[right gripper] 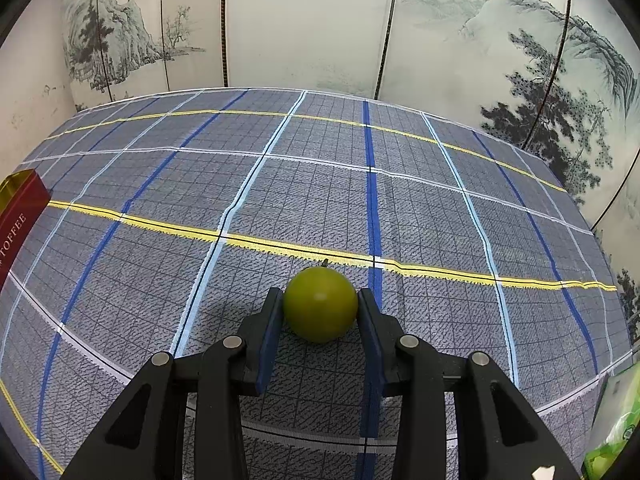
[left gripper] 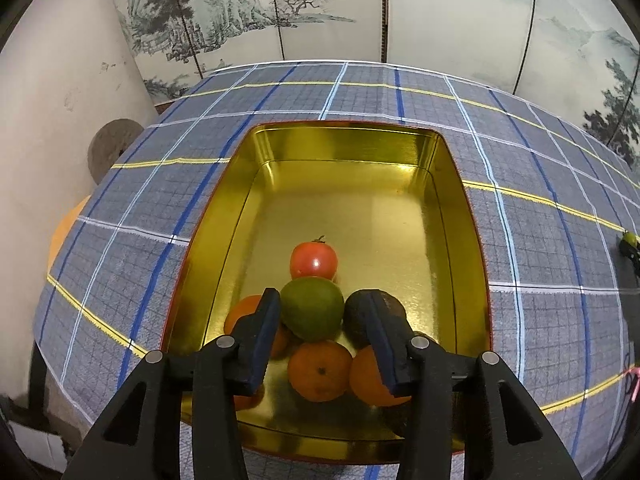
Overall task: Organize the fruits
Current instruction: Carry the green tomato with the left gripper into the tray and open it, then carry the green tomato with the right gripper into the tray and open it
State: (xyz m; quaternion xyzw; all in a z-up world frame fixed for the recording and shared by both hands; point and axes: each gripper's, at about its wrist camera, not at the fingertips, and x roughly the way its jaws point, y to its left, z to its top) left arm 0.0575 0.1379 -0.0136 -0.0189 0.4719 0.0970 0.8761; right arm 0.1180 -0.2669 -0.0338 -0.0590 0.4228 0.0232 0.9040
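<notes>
A gold-lined tin lies on the checked tablecloth. In its near end lie a red tomato-like fruit, a green fruit, a dark avocado and several oranges. My left gripper hangs over this pile. Its fingers flank the green fruit, with a gap on the right side, so it is open. In the right wrist view a round yellow-green fruit rests on the cloth. My right gripper is shut on it, with both pads against its sides.
The tin's red outer wall shows at the left edge of the right wrist view. A green packet lies at the table's near right corner. A painted folding screen stands behind the table. A round stone disc leans left of it.
</notes>
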